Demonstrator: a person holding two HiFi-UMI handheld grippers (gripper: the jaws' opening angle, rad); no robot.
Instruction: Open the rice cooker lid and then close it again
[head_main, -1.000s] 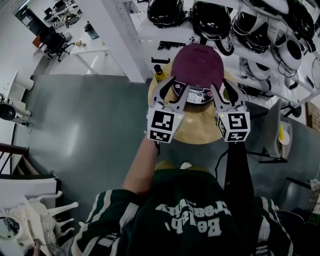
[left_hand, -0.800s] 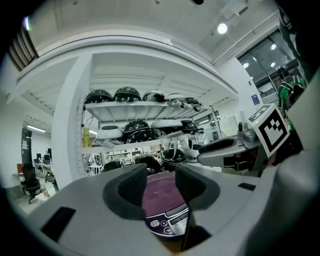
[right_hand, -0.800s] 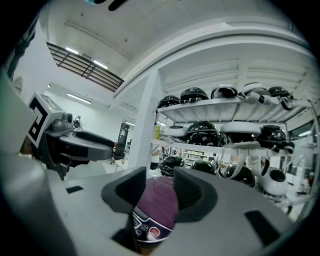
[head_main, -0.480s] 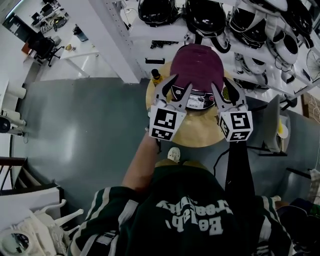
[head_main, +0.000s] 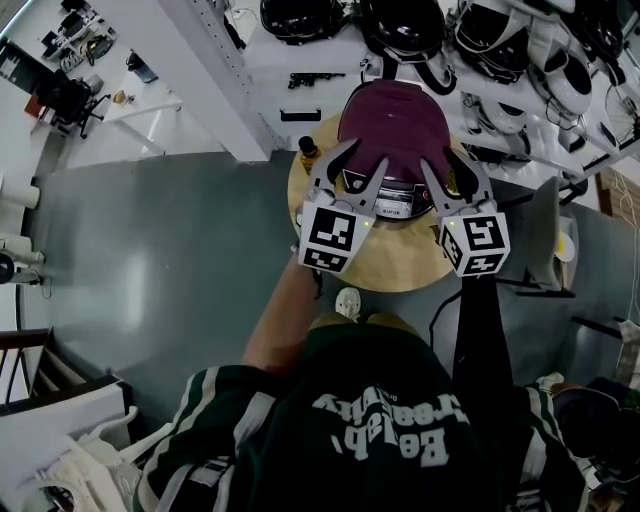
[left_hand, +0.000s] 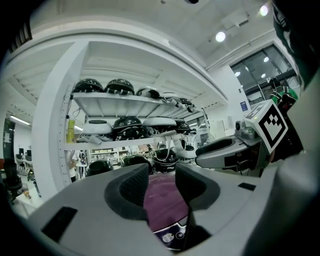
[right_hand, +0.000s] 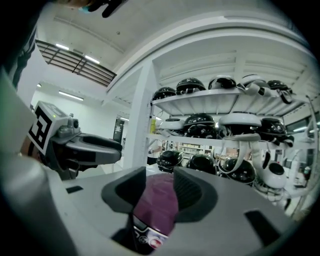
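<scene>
A rice cooker with a shut maroon lid (head_main: 392, 120) and a white control panel (head_main: 392, 208) stands at the back of a round wooden table (head_main: 395, 265). My left gripper (head_main: 352, 168) reaches over the cooker's front left, my right gripper (head_main: 450, 170) over its front right. Both point about level. In the left gripper view the pads stand apart around my left gripper's gap (left_hand: 162, 177), with the maroon lid (left_hand: 162, 207) showing beyond it. The right gripper view shows the same for my right gripper (right_hand: 160, 187) and the lid (right_hand: 156, 210). Neither pair of jaws holds anything.
A yellow-capped bottle (head_main: 308, 152) stands on the table left of the cooker. Behind it a white shelf rack (head_main: 330, 60) carries several black and white rounded appliances. A chair (head_main: 545, 240) is at the right, grey floor (head_main: 170, 240) at the left.
Both grippers have moved forward, closer over the cooker's front. The person has stepped nearer to the table. The jaws' gaps look unchanged.
</scene>
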